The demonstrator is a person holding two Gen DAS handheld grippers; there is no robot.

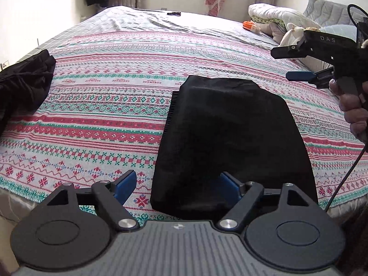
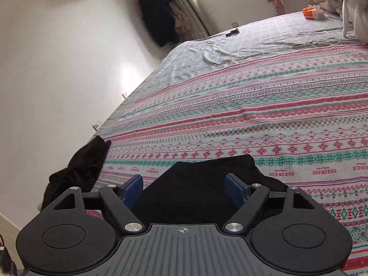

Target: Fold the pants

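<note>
A pair of black fabric pants, folded into a compact rectangular bundle, is laid flat on a bedspread of woven cloth with red, green and white patterned stripes. The bundle is found near the front edge of the bed, a little to the right in the left wrist view, and one ribbed edge of it is seen on its left side.

The left gripper, black with blue pads, is held low over the near end of the folded pants. Its jaws are spread wide and nothing is grasped: the right pad is seen over the near edge of the black fabric, and the left pad is over the bedspread beside the bundle. Whether the right pad touches the fabric cannot be told.

The right gripper is also released, its two blue pads standing well apart with the black fabric seen between and behind them, not pressed. In the left wrist view this gripper is seen from the side, above the far right corner of the bundle, and it is held by a person's hand.

A second black garment, crumpled, is lying at the left edge of the bed, well apart from the folded pants. At the far right, a white plush toy and an orange object are placed near the pillows.
</note>
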